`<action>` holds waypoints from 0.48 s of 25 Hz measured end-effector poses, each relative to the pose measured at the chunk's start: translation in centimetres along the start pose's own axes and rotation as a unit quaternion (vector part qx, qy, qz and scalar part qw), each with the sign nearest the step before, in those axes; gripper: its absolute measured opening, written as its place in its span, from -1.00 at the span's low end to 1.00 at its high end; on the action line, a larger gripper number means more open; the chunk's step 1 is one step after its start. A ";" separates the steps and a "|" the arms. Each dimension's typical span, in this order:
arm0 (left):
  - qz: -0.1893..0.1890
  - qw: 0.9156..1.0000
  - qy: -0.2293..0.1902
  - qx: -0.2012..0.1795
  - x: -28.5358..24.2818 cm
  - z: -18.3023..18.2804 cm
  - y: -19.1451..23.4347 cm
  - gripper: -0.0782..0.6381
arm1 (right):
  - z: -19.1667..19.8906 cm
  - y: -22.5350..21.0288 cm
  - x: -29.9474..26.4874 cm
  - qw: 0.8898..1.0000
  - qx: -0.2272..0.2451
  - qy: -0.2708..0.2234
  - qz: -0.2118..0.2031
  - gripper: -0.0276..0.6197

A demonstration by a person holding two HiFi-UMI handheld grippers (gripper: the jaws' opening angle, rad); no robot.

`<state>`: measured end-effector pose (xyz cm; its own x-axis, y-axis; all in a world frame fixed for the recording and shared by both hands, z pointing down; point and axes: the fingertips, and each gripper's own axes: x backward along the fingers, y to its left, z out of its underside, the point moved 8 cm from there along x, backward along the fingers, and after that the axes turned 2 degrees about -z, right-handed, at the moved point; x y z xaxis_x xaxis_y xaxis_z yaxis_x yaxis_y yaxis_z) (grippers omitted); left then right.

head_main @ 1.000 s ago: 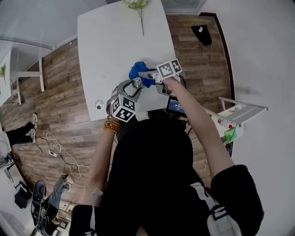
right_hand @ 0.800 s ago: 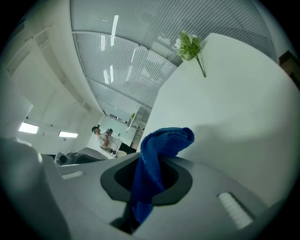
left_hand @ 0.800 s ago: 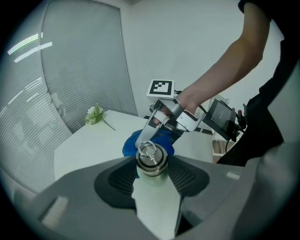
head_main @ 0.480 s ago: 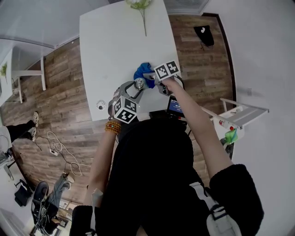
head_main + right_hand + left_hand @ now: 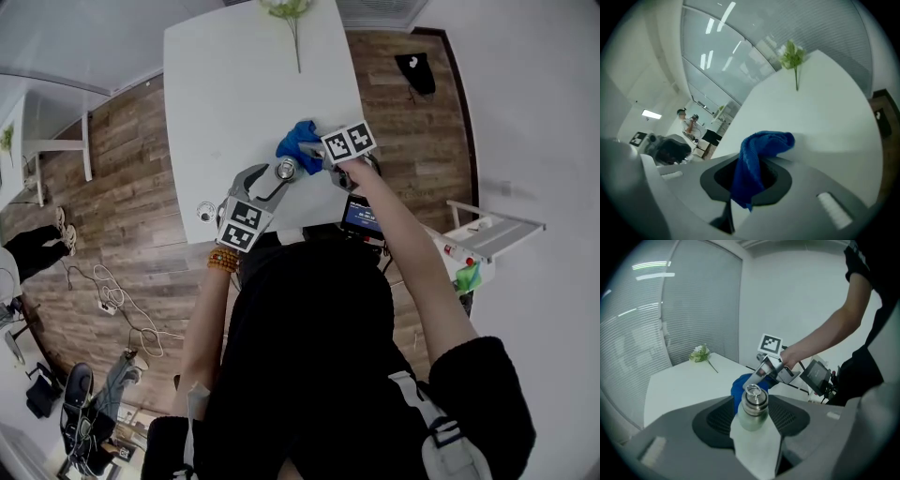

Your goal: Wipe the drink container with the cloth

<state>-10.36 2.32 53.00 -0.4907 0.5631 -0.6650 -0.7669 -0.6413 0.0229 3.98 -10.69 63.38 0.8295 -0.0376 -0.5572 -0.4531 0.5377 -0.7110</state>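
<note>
From the head view, the steel bottle point(image 5: 286, 170) is over the near edge of the white surface point(image 5: 234, 84), clamped in the left claw point(image 5: 278, 175). The right claw point(image 5: 314, 150) holds a bunched blue cloth point(image 5: 298, 142) just beside it. Since half a second ago, bottle and cloth have barely shifted; the left claw's marker cube has swung slightly outward. A flower point(image 5: 292, 19) lies at the far end, with plank floor point(image 5: 122, 187) all round.

In the left gripper view, the left claw point(image 5: 752, 420) grips the bottle point(image 5: 752, 406), which has a pale body and a ringed steel cap. The cloth point(image 5: 739, 386) is close behind it; contact is unclear.

In the right gripper view, the right claw point(image 5: 750, 180) pinches the cloth point(image 5: 754, 164), which droops between the jaws. A glass partition point(image 5: 722, 51) lies beyond.
</note>
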 end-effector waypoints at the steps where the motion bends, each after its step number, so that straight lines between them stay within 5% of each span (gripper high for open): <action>1: -0.001 1.000 -0.017 0.019 0.8 0.3 0.5 -0.18 | -0.8 0.6 1.3 1.000 0.018 -0.021 -0.012 -0.72; 5: 0.034 0.986 -0.090 0.137 3.6 1.1 2.6 -0.16 | -4.2 4.5 6.5 0.989 0.078 -0.080 -0.098 -0.73; 9: 0.135 0.949 -0.167 0.228 4.5 0.7 3.3 -0.02 | -5.7 10.7 8.8 0.956 0.101 -0.103 -0.255 -0.72; 12: 0.178 0.913 -0.255 0.263 5.7 -1.1 3.1 0.11 | -5.1 15.2 8.8 0.923 0.119 -0.091 -0.354 -0.73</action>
<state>-15.08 2.95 48.49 -0.7731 0.6240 -0.1140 -0.5484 -0.5671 0.6146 2.68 -7.16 45.50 0.9411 -0.3203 0.1080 0.2907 0.6039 -0.7422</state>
